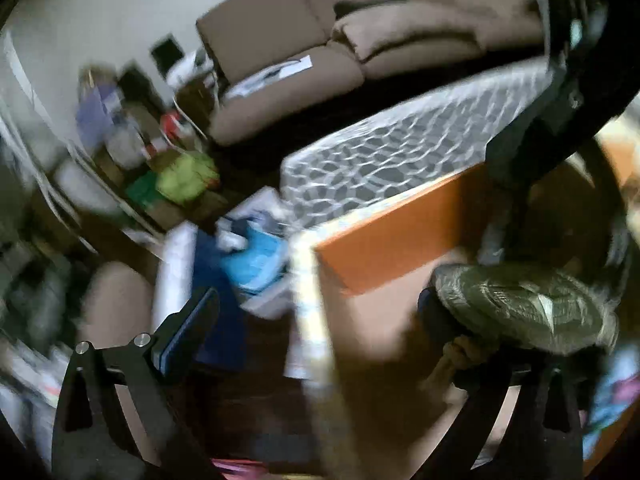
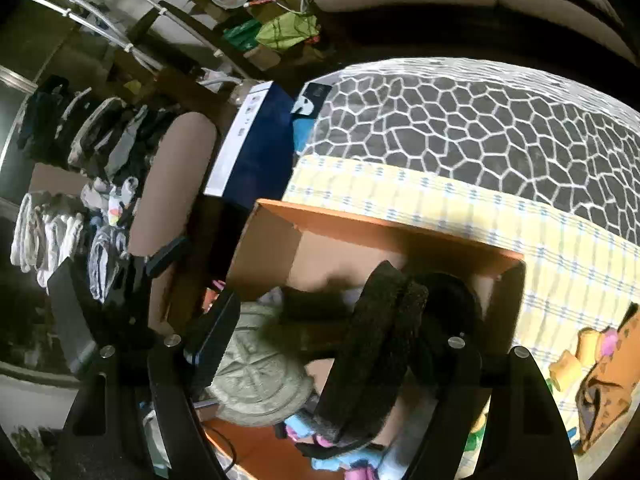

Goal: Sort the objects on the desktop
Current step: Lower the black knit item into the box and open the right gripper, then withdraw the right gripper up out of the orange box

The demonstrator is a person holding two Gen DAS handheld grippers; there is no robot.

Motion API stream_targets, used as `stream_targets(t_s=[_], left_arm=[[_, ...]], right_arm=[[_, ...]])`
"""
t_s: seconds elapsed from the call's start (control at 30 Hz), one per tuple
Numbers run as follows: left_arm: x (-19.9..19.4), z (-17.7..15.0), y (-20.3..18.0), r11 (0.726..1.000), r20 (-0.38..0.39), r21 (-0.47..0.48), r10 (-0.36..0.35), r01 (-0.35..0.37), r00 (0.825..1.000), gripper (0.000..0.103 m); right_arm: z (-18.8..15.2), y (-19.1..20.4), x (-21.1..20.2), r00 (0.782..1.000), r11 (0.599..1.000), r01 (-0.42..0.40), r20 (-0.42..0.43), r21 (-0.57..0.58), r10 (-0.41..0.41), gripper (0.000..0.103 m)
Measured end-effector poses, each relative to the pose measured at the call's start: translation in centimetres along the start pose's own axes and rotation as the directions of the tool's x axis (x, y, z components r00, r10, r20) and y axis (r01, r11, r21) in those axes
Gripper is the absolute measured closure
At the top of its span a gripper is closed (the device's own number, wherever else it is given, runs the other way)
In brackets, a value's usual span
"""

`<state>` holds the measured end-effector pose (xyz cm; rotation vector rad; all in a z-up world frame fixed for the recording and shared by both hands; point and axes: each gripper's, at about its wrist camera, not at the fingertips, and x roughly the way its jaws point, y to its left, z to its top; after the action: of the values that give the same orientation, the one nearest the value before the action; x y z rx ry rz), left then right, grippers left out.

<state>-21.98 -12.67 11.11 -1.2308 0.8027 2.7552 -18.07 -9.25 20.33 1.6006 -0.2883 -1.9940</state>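
Orange box (image 2: 400, 236) sits on yellow cloth (image 2: 460, 208). Grey round disc (image 2: 260, 376) lies inside box, low on left side. Black strap (image 2: 376, 344) lies inside too, right of disc. Left claw (image 1: 316, 320) wide apart, gripping nothing. Right claw (image 2: 332, 344) apart around strap, not squeezing it.

One orange cardboard box (image 2: 400, 236), one grey embossed disc (image 2: 256, 376), and one brown sofa (image 1: 320, 40) were visible.

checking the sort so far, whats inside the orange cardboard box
Inside the orange cardboard box: a round grey embossed disc, a black padded strap, and blue and pink items at the bottom. The strap covers whatever lies beneath it.
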Motion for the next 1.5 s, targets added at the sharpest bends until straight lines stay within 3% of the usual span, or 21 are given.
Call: stream_targets(t_s=[0.07, 0.13, 0.2, 0.4, 0.53, 0.73, 0.93, 1.1, 1.2, 1.33, 1.43, 1.5], left_arm=[[0.4, 0.3, -0.9, 0.991, 0.002, 0.114, 0.068, -0.068, 0.998, 0.001], [0.5, 0.0, -1.2, 0.981, 0.002, 0.187, 0.057, -0.056, 0.998, 0.001], [0.6, -0.5, -1.0, 0.981, 0.001, 0.191, 0.023, -0.023, 1.000, 0.001], [0.5, -2.0, 1.3, 0.996, 0.054, 0.016, -0.093, 0.092, 0.994, 0.001], [-0.3, -2.6, 2.4, 0.992, 0.104, -0.014, -0.124, 0.126, 0.987, 0.001], [0.0, -2.4, 2.9, 0.988, 0.076, -0.025, -0.151, 0.153, 0.986, 0.001], [1.1, -2.2, 3.0, 0.975, 0.029, -0.059, -0.211, 0.212, 0.977, 0.001], [1.8, -2.0, 3.1, 0.968, -0.008, -0.060, -0.244, 0.243, 0.970, 0.001], [2.7, -1.7, 4.6, 0.951, -0.044, -0.142, -0.283, 0.274, 0.958, 0.001], [3.0, -0.8, 6.7, 0.930, -0.030, -0.232, -0.301, 0.286, 0.953, 0.001], [3.1, 0.0, 7.2, 0.915, -0.026, -0.265, -0.321, 0.303, 0.947, 0.001], [3.0, 0.5, 6.9, 0.896, -0.013, -0.277, -0.366, 0.349, 0.930, 0.001]], right_arm=[[0.4, 0.9, 0.4, 1.000, 0.999, 0.024, -0.018, -0.028, -0.025, 0.028], [0.7, 0.7, 0.3, 0.999, 0.999, 0.035, -0.024, -0.031, -0.036, 0.025], [0.8, 0.8, 0.0, 0.999, 0.998, 0.038, -0.025, -0.049, -0.039, 0.025], [-0.6, -0.5, 0.4, 0.999, 0.999, -0.032, -0.025, -0.037, 0.031, 0.025], [-1.5, -0.4, 0.9, 0.988, 0.988, -0.154, -0.015, -0.027, 0.154, 0.025], [-2.6, 1.2, 2.3, 0.960, 0.957, -0.276, -0.082, -0.089, 0.269, 0.026], [-4.5, 1.0, 4.8, 0.963, 0.965, -0.226, -0.179, -0.131, 0.201, 0.025], [-4.4, -0.3, 5.6, 0.958, 0.964, -0.252, -0.167, -0.089, 0.235, 0.025], [-4.1, -1.0, 5.2, 0.953, 0.960, -0.272, -0.156, -0.071, 0.259, 0.025], [-4.2, -1.7, 4.0, 0.953, 0.954, -0.287, -0.127, -0.091, 0.274, 0.025], [-4.6, -1.1, 3.8, 0.961, 0.953, -0.264, -0.121, -0.151, 0.248, 0.025], [-4.5, -0.3, 4.4, 0.969, 0.956, -0.236, -0.112, -0.174, 0.219, 0.025]])
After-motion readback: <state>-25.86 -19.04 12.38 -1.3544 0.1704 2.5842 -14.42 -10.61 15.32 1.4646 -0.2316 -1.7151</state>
